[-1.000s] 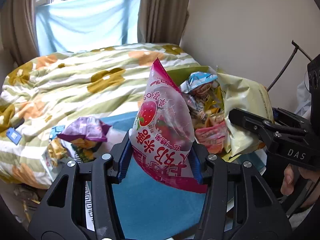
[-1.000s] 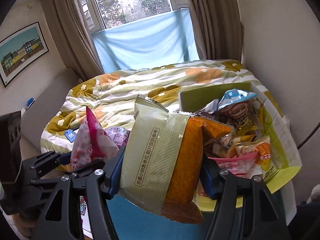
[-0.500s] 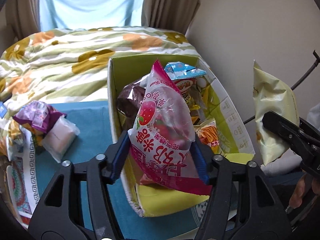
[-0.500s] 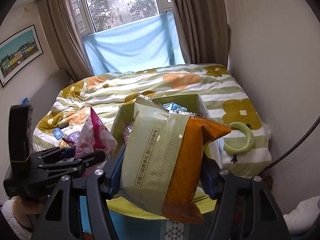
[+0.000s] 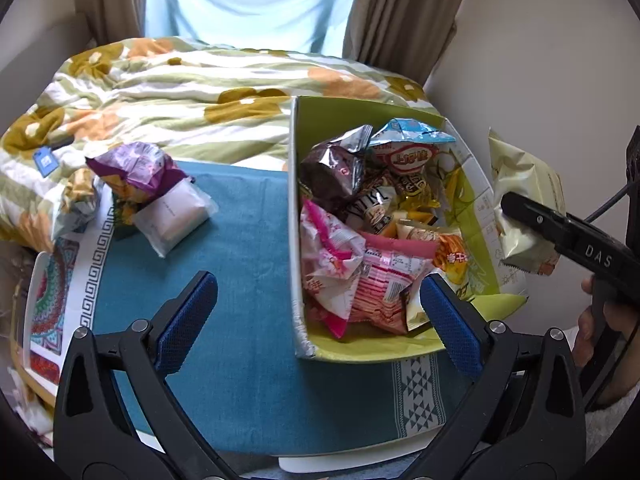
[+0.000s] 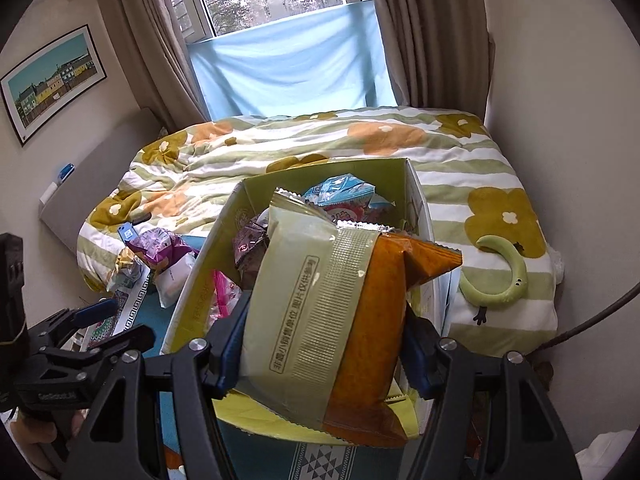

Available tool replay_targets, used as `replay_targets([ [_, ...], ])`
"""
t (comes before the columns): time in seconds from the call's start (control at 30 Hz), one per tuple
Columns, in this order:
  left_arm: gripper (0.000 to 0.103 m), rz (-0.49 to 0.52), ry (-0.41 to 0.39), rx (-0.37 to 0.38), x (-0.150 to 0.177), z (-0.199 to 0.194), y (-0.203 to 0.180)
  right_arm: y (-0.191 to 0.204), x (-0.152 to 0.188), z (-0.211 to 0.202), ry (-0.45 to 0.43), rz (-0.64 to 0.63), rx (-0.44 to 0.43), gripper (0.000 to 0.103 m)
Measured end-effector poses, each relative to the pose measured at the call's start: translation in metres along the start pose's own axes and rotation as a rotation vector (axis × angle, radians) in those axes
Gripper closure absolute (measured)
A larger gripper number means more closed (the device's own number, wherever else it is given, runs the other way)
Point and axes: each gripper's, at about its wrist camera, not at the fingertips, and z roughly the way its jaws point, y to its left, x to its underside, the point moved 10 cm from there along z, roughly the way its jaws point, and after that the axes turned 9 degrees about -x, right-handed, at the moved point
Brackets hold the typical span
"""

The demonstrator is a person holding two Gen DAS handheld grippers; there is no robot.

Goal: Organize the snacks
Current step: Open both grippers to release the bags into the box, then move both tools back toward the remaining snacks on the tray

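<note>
A yellow-green cardboard box (image 5: 476, 168) on the blue tablecloth holds several snack packets. The pink strawberry snack bag (image 5: 332, 264) lies inside it at the near left. My left gripper (image 5: 316, 316) is open and empty above the box's near edge. My right gripper (image 6: 324, 356) is shut on a beige and orange snack bag (image 6: 320, 312) and holds it over the box (image 6: 320, 176); the bag also shows at the right of the left wrist view (image 5: 524, 200). A purple snack bag (image 5: 136, 172) and a white packet (image 5: 176, 212) lie on the table's left.
A bed with a flowered striped quilt (image 5: 180, 88) lies behind the table. A wall (image 5: 540, 60) is close on the right. A green curved toy (image 6: 504, 276) lies on the quilt right of the box. A patterned mat (image 5: 52, 292) borders the cloth's left edge.
My left gripper carried the pink strawberry bag from the table to over the box, opened and let it go into the box. My right gripper has moved over the box with its bag.
</note>
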Motion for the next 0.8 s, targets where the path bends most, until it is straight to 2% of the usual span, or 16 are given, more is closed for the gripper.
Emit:
replay_targets([
  [0.17,0.002,-0.037,-0.005,-0.027,-0.003,-0.003,0.013,-0.008,-0.013,0.018,0.035,-0.008,-0.01,0.042],
  [0.4,0.002,-0.031,0.009,-0.066,0.0,-0.005,0.016,-0.02,-0.017,0.056,0.13,-0.024,0.017,0.041],
  [0.47,0.002,-0.029,0.017,-0.069,0.004,-0.005,0.015,-0.023,-0.014,0.065,0.144,-0.014,0.003,0.036],
  [0.53,0.002,-0.021,0.018,-0.074,0.009,-0.006,0.014,-0.025,-0.014,0.065,0.122,-0.006,0.004,0.004],
  [0.57,0.002,-0.019,0.021,-0.075,0.012,-0.006,0.014,-0.026,-0.014,0.061,0.093,-0.007,0.005,0.001],
  [0.8,0.002,-0.02,0.014,-0.052,0.016,-0.012,0.008,-0.015,-0.014,0.031,-0.033,-0.059,0.01,0.001],
])
